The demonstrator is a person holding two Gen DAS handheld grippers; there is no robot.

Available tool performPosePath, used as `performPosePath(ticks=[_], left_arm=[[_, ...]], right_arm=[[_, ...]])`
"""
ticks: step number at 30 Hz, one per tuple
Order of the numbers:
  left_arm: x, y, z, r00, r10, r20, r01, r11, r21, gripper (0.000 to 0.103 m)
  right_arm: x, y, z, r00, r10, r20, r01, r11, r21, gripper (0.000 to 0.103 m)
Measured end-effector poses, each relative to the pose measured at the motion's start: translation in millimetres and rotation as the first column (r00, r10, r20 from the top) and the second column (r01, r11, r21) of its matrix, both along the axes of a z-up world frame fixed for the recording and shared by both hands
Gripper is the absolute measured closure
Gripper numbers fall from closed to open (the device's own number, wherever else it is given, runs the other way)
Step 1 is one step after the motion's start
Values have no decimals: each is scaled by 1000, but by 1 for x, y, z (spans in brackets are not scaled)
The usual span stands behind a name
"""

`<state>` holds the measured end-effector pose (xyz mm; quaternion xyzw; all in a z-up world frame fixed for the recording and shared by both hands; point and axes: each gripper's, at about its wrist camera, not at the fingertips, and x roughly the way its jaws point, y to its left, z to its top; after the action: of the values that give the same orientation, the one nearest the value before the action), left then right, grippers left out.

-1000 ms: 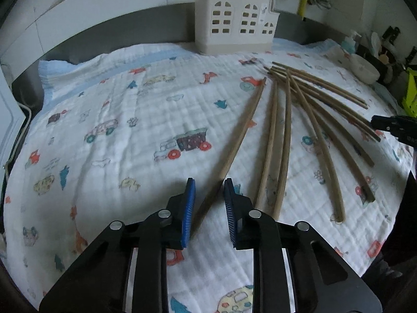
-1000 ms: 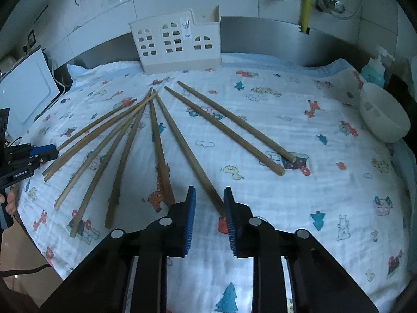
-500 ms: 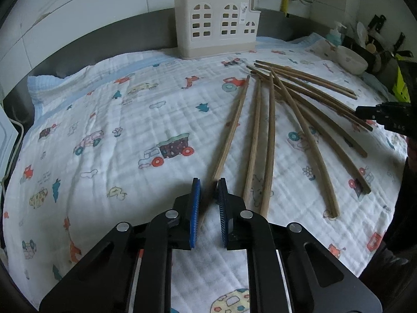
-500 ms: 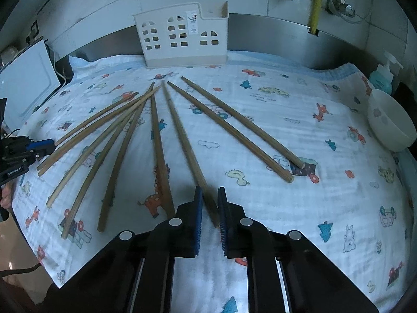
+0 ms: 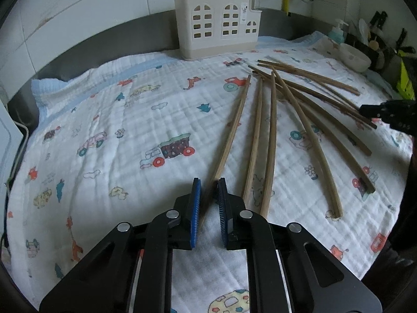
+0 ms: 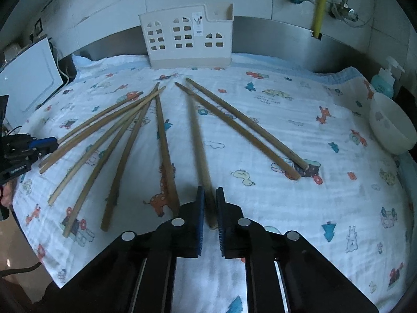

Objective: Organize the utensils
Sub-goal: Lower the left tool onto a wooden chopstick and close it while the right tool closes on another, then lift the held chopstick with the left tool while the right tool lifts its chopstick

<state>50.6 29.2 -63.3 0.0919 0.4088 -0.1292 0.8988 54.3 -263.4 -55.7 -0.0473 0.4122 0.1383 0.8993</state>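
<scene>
We've got one chopstick (image 5: 229, 138) pinched at its near end in our left gripper (image 5: 207, 191), and another chopstick (image 6: 198, 140) clamped in our right gripper (image 6: 208, 200). The rest fan across the printed cloth (image 6: 286, 203), holder (image 6: 186, 41) by the back wall.

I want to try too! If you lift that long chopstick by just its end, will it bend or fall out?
It probably stays stiff: the chopstick looks like thin, straight wood. It may droop or swing, since the right gripper pinches only its near end, leaving most of its length sticking out. It likely weighs little, being so slender, so the ribbed blue pads should hold it.
</scene>
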Motion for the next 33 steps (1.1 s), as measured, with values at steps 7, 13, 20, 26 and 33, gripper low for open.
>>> performPosePath(ticks=[7,13,20,26,33], left_arm=[[-3,0,0,1000,-5,-18,5,1000,-26,96],[-3,0,-1,1000,-7,-14,6,1000,-22,95],[-5,-5,-2,1000,9,-2,-9,1000,3,94],[-5,-17,0,1000,31,4,-31,996,81,97],[-4,-11,3,998,57,-34,-56,998,37,98]], right_arm=[[-15,-1,34,997,-5,80,1,999,43,96],[-21,-1,56,990,-39,136,31,997,65,96],[-30,2,70,979,-95,179,70,987,143,96],[-36,9,77,974,-89,211,57,986,154,96],[-42,0,78,971,-105,215,68,983,173,96]])
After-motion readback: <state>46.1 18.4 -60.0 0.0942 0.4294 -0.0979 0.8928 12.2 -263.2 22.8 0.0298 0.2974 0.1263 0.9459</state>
